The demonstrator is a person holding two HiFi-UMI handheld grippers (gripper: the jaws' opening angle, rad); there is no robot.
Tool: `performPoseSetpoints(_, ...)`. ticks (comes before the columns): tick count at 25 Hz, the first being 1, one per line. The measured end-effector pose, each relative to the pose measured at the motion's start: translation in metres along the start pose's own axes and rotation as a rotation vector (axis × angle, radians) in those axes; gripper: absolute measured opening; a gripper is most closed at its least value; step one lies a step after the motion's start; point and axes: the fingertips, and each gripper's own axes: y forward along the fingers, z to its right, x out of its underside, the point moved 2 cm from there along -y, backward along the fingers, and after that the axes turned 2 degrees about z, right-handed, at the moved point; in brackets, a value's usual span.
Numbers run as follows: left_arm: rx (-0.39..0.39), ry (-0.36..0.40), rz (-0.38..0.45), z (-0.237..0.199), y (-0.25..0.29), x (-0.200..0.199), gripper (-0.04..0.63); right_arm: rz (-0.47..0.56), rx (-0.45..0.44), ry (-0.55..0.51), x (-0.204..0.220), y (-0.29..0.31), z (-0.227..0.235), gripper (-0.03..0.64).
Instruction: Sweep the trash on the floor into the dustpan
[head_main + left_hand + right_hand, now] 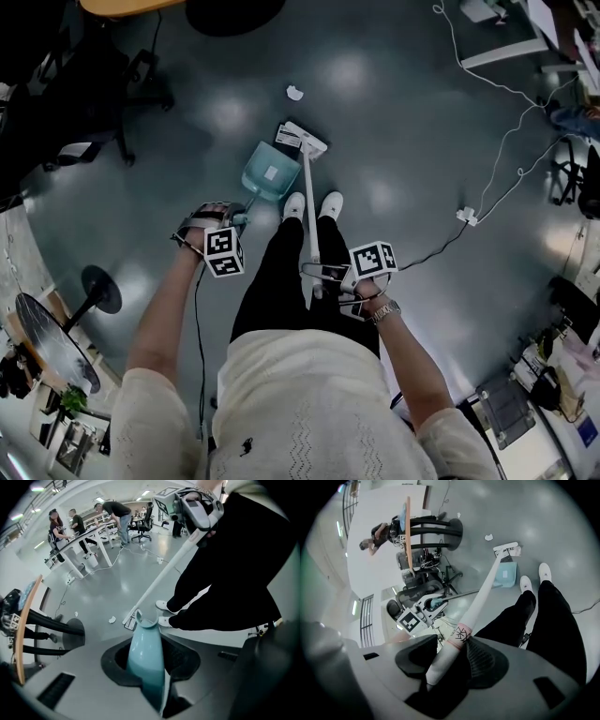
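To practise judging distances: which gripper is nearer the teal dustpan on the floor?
Left. The left gripper is shut on the dustpan's handle, just behind the pan. The right gripper is farther back and to the right, shut on the broom handle.

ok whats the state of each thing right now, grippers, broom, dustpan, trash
left gripper: shut on the dustpan's handle
right gripper: shut on the broom's handle
dustpan: down at the floor, beside the broom head
broom: held steeply, head down at the floor
paper scrap: loose on the floor beyond the broom head, not in the dustpan
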Motion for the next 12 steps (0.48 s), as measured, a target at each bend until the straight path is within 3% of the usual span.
performPoseSetpoints(6, -0.038, 0.003, 0.007, -0.003, 0.005, -0.007, 0.094, -0.054, 0.025, -0.021, 0.016, -0.005, -0.01, 0.202)
performPoseSetpoints(12, -0.05, -0.094, 0.024, 0.004, -0.01, 0.011, 0.094, 0.008, 0.01, -0.02, 0.005, -0.018, -0.015, 0.202)
